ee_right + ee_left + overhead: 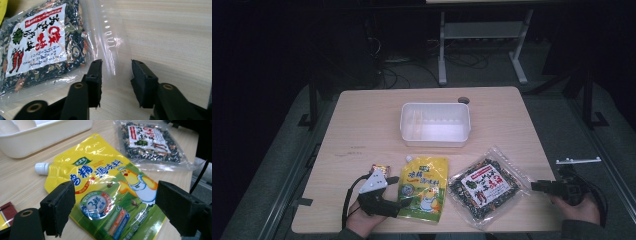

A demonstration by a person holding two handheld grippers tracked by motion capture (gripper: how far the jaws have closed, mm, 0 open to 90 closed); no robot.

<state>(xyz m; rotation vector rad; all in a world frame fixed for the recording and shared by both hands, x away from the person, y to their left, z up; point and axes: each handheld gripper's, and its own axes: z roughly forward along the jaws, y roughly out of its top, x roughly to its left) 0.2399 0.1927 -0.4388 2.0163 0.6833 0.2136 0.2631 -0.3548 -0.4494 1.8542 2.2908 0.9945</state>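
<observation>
at table's near edge | left gripper (112, 207) jaws spread over yellow spouted pouch (105, 195) | right gripper (116, 82) jaws parted astride clear seaweed bag's edge (110, 50), not pinching

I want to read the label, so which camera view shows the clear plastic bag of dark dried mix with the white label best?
The right gripper view: the clear plastic bag of dark dried mix is close, its white label sharp. The high view shows the whole bag, but small. The left gripper view shows it farther off, behind the yellow spouted pouch.

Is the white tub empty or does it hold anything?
Empty: the high view shows the white tub's bare floor, with both packets lying on the table outside it.
</observation>
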